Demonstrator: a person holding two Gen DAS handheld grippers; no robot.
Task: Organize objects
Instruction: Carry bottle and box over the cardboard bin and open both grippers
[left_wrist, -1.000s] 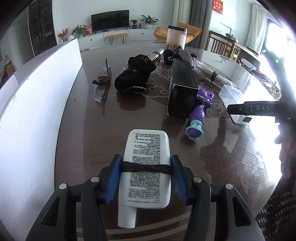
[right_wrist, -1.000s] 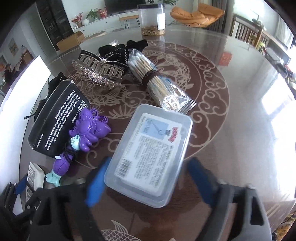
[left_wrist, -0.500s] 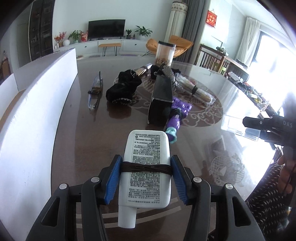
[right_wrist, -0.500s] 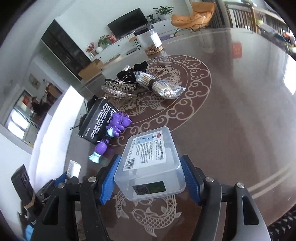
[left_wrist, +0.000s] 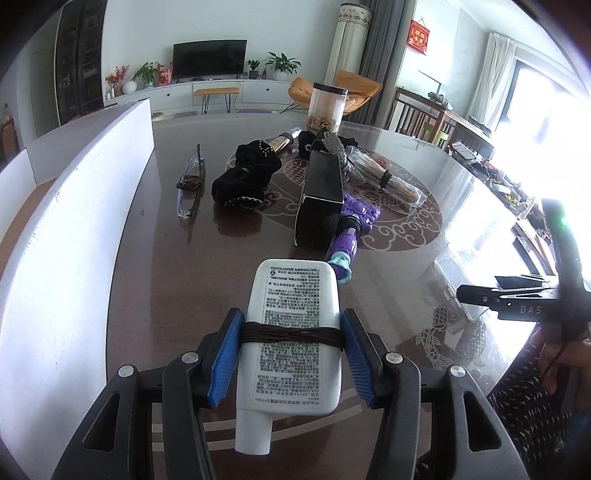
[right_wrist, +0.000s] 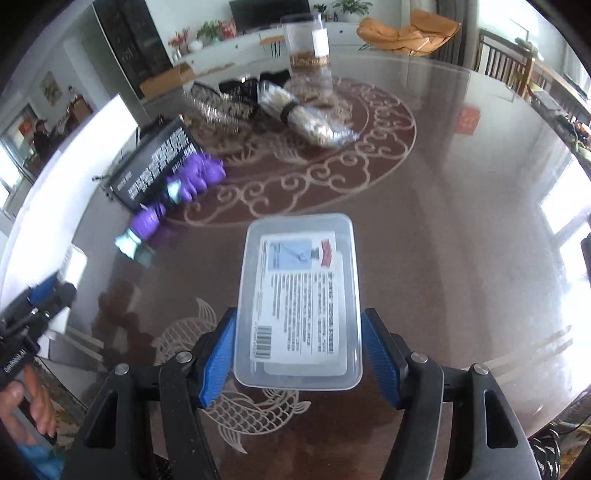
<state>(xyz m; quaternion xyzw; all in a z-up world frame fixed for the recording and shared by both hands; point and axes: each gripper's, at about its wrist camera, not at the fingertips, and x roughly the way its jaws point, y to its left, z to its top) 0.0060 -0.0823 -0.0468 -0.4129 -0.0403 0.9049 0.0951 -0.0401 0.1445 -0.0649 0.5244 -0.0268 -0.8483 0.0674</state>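
My left gripper (left_wrist: 291, 332) is shut on a white flat bottle (left_wrist: 291, 291) with a brown hair tie wound round its middle, held above the dark table (left_wrist: 166, 280). In the right wrist view a clear plastic box (right_wrist: 299, 288) with a printed label lies between the blue pads (right_wrist: 376, 354) of my right gripper (right_wrist: 299, 332). Its jaws are opening, a thin gap shows at the right pad, and the box looks set down on the table near the fish pattern. The right gripper (left_wrist: 517, 299) also shows at the right edge of the left wrist view.
A black carton (left_wrist: 321, 192), purple toy (left_wrist: 351, 229), black scrunchies (left_wrist: 243, 177), glasses (left_wrist: 190, 184), a bag of cotton swabs (left_wrist: 391, 181) and a jar (left_wrist: 327, 107) lie further back. A white box wall (left_wrist: 74, 221) runs along the left.
The right gripper carried the clear box toward the near edge of the table, and its pads now stand slightly wider around it. The left gripper rose a little with the bottle, then stayed still.
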